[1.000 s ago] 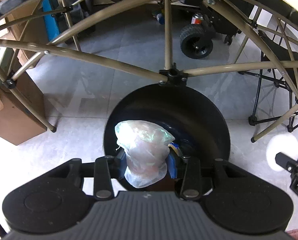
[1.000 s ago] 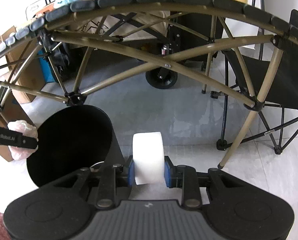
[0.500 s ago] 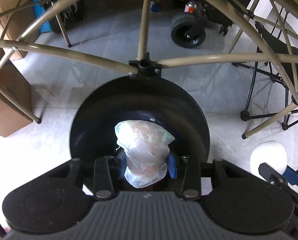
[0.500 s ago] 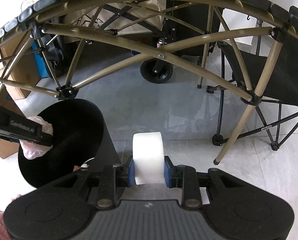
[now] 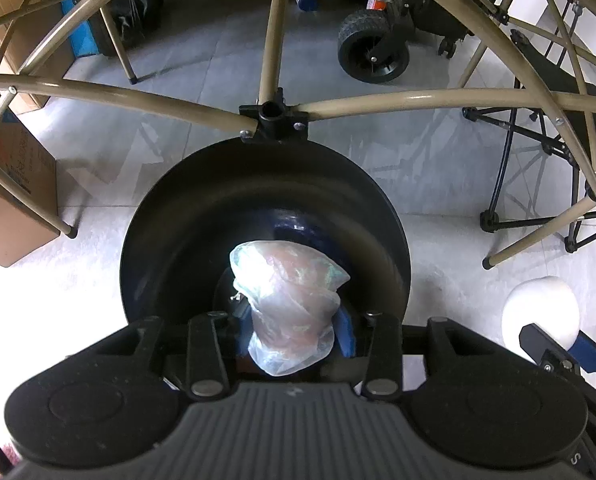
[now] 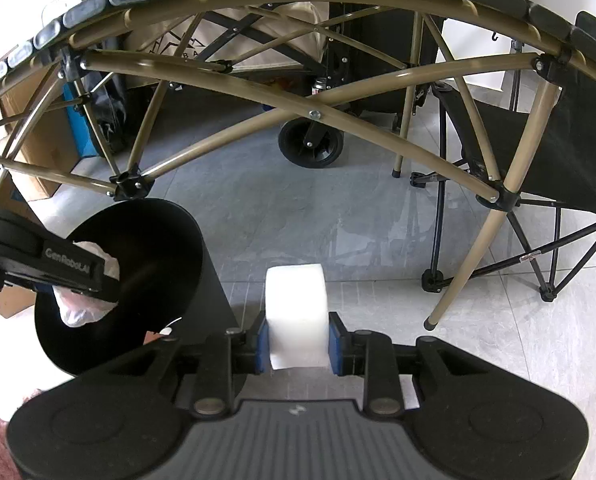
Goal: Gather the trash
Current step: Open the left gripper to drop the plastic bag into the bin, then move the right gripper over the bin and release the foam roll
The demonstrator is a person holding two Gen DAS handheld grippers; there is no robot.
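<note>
I'm opening the left gripper [image 5: 293, 330] with the bag [image 5: 287, 300] between its fingers, right over the bin [image 5: 177, 220]. I'm keeping it centred so it drops in. Right gripper [image 6: 296, 344] is clamping the roll [image 6: 296, 312] beside the bin.

A: Is any writing readable here?

B: Yes. In the right wrist view, the black side of the left claw [image 6: 93, 284] carries the grey lettering "GenRobot.AI".

A: Anything else?

B: A beige fabric wagon [image 6: 257, 46] at the back shows a mountain logo with partial letters, "BA". In the left wrist view, a cardboard box [image 5: 15, 196] has blue print, too blurred to read.
</note>
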